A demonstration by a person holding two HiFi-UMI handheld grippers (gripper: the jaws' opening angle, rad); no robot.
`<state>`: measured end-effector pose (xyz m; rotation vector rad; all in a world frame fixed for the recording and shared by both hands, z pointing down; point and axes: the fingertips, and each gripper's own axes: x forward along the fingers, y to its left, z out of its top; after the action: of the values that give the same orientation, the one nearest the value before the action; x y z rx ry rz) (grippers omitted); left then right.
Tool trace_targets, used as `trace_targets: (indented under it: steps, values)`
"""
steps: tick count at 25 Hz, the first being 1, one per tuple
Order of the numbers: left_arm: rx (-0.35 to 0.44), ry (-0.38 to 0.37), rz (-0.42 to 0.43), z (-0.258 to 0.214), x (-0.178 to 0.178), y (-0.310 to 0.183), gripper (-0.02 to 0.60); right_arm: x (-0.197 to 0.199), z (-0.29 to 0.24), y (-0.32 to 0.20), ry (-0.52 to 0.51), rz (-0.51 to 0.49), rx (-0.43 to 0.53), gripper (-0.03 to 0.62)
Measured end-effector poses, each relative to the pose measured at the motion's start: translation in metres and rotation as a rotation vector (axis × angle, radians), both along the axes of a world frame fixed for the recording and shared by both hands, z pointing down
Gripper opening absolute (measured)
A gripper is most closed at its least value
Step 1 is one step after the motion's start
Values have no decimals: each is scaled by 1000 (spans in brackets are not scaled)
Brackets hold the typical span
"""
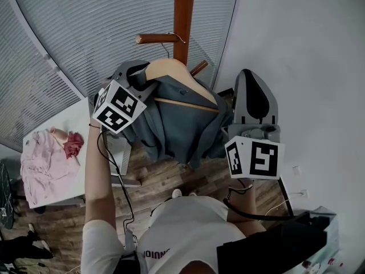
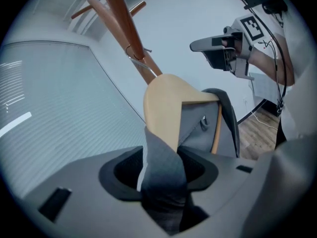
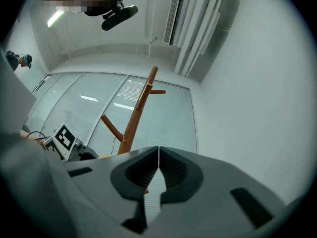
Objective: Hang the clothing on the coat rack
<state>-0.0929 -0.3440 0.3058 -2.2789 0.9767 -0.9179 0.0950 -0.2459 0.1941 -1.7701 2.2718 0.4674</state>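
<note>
A grey garment (image 1: 177, 124) hangs on a pale wooden hanger (image 1: 168, 67). The hanger's wire hook (image 1: 173, 37) sits over a peg of the brown wooden coat rack (image 1: 182, 16). My left gripper (image 1: 140, 76) is at the hanger's left shoulder. In the left gripper view its jaws stand apart around a fold of the grey garment (image 2: 163, 177), with a sliver of gap beside the cloth; the hanger (image 2: 166, 103) rises just beyond. My right gripper (image 1: 251, 79) is held apart to the right of the garment, and in its own view the right gripper (image 3: 158, 152) is shut on nothing.
Slatted blinds (image 1: 85, 33) stand behind the rack and a white wall (image 1: 302, 39) to its right. A white table (image 1: 80, 110) at the left carries pink clothing (image 1: 48, 158). Cables trail over the wooden floor (image 1: 171, 178). A dark case (image 1: 285, 244) sits at lower right.
</note>
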Motion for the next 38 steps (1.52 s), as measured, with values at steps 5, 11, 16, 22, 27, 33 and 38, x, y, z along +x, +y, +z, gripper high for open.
trace_targets:
  steps: [5,11,16,22,27,33,38]
  values:
    - [-1,20,0,-2,-1,5,212,-3,5,0,-3,-6,-11,21]
    - [5,37,0,-8,-3,12,243,-6,8,1,-10,-16,-19,21]
    - [2,66,-6,-13,-7,16,267,-10,10,-1,-2,-26,-26,21]
    - [39,184,49,-40,-5,35,267,-13,13,-2,-4,-30,-35,21]
    - [97,177,38,-51,-6,41,267,-21,13,-4,-4,-43,-34,21]
    - [120,250,57,-61,1,52,259,-29,15,-5,2,-62,-46,21]
    - [171,327,27,-72,-1,58,121,-35,16,-4,5,-77,-47,21]
